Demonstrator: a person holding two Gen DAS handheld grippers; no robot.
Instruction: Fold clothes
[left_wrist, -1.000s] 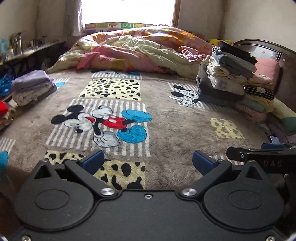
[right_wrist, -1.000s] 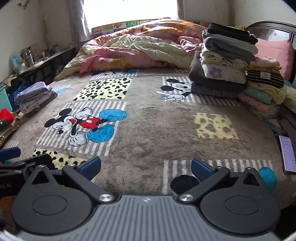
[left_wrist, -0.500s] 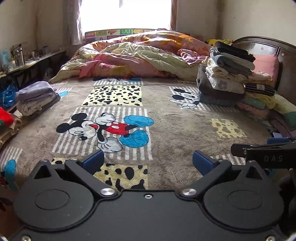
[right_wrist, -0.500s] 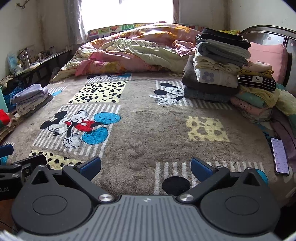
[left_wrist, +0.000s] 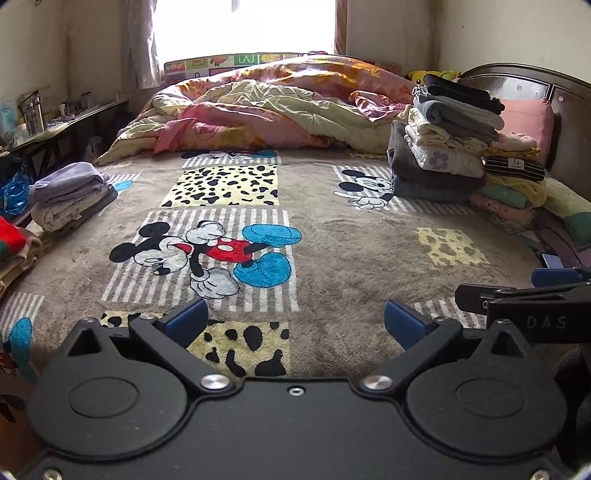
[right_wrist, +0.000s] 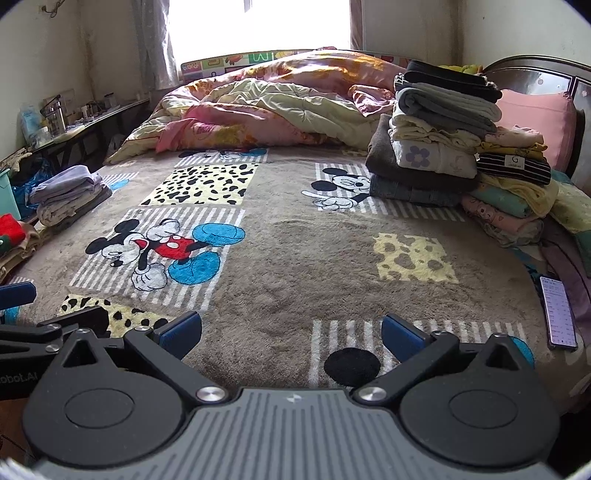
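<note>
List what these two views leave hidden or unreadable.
- Phone screen: lit in the right view, text too small to read.
- Near edge of the blanket: hidden by the left gripper body; likewise behind the right gripper.
- Red garment: cut off by the left view's edge.
- Shelf clutter: too small and blurred.

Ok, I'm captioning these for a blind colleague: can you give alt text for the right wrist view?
The open right gripper hovers, holding nothing, over a brown Mickey Mouse blanket. Tall stacks of folded clothes stand on the right, a phone lies near the edge, and a rumpled quilt lies behind.
</note>
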